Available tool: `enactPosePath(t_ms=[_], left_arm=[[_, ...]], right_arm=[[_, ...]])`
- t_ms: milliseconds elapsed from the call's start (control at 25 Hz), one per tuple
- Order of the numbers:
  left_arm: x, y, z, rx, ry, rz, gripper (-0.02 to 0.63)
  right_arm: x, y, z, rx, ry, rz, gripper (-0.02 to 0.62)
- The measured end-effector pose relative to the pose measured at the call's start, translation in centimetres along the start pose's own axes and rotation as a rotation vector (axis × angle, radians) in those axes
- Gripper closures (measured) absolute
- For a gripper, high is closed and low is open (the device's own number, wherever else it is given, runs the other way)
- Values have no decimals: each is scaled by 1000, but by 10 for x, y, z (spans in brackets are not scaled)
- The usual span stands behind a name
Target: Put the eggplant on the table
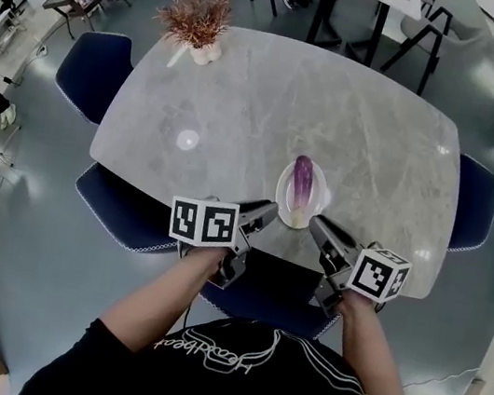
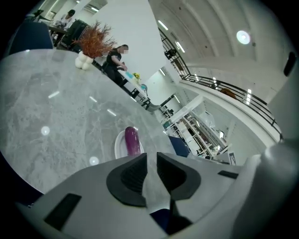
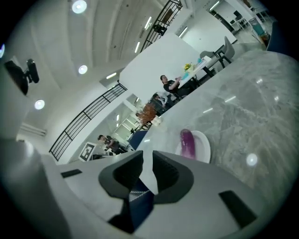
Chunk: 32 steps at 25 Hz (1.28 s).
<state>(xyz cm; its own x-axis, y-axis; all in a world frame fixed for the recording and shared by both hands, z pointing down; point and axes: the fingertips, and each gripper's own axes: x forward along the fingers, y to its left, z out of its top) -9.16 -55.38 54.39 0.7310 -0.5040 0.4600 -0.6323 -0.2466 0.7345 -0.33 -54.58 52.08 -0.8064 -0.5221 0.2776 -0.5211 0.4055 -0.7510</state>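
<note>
Left tongs and right tongs hovered released and empty before the eggplant; a glancing pinch might shove its plate sideways.

Table: a grey, marble-patterned top with rounded corners, seen from above, glossy enough to carry small round reflections of the ceiling lights. A white plate rests directly on the top close to the near edge, roughly midway along it. A small white vase holding a reddish-brown dried plant stands upright near the far left corner, well apart from the plate.
</note>
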Motion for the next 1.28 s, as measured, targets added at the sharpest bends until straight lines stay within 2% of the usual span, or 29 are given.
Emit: enactPosePath(t_ms=[80, 120, 280, 440, 480, 760, 920, 1080, 1280], left_arm=[[-17, -16, -3, 51, -34, -17, 584], [-25, -25, -5, 69, -53, -37, 598], [-63, -75, -21, 153, -106, -164, 598], [-98, -115, -44, 275, -125, -235, 598], [-106, -123, -51, 305, -129, -250, 598], [-148, -174, -120, 420, -90, -391, 598], [-166, -195, -148, 442, -86, -459, 598], [-176, -207, -166, 469, -84, -471, 598], [-180, -216, -185, 420, -91, -487, 598]], right_arm=[[-11, 25, -1, -32, -16, 50, 526], [-17, 39, -3, -46, -22, 78, 526], [-44, 94, -18, -73, -40, 221, 528], [-71, 129, -41, -179, -39, 250, 557], [-78, 136, -47, -194, -41, 262, 589], [-129, 179, -99, -220, -26, 338, 589], [-156, 187, -117, -215, -44, 338, 589], [-174, 190, -128, -240, -54, 315, 589], [-189, 200, -149, -329, 3, 289, 589]])
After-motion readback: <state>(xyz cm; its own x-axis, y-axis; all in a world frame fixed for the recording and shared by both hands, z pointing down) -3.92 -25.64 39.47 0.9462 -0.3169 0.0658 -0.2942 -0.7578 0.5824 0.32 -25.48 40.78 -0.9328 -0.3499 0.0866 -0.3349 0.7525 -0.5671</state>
